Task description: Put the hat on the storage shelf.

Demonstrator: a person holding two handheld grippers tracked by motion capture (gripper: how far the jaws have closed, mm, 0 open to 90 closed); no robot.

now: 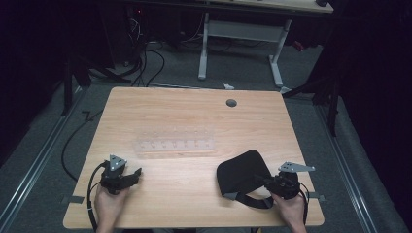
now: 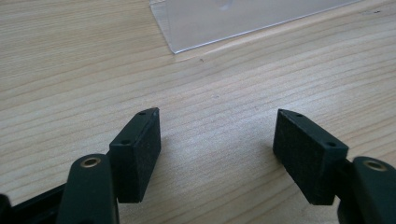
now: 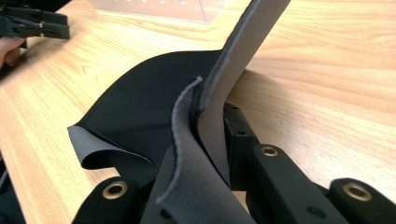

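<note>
Hands low at the near edge of the worktop [image 1: 194,116], one on each gripper. The left hand [image 1: 109,206] wraps the left gripper [image 1: 131,175] from behind, wrist straight, tool aimed forward and to the right; its fingers [image 2: 140,154] are spread wide over bare wood, nothing between them. Over on the right, the right hand [image 1: 290,208] holds the right gripper [image 1: 265,180] pointing left, and its fingers are pinching a black fabric piece [image 1: 240,172], clamped on a doubled fold of grey-backed edge that stands up between them in the right gripper view. The fabric itself lies on the near right part of the worktop, a strap or edge curling under it toward the front; what it really is, hard to say. Farther out, mid-worktop, a clear plastic rack [image 1: 175,143] lies flat, its details too faint to read. Beyond that, a small grey grommet hole [image 1: 231,103] near the far edge.
</note>
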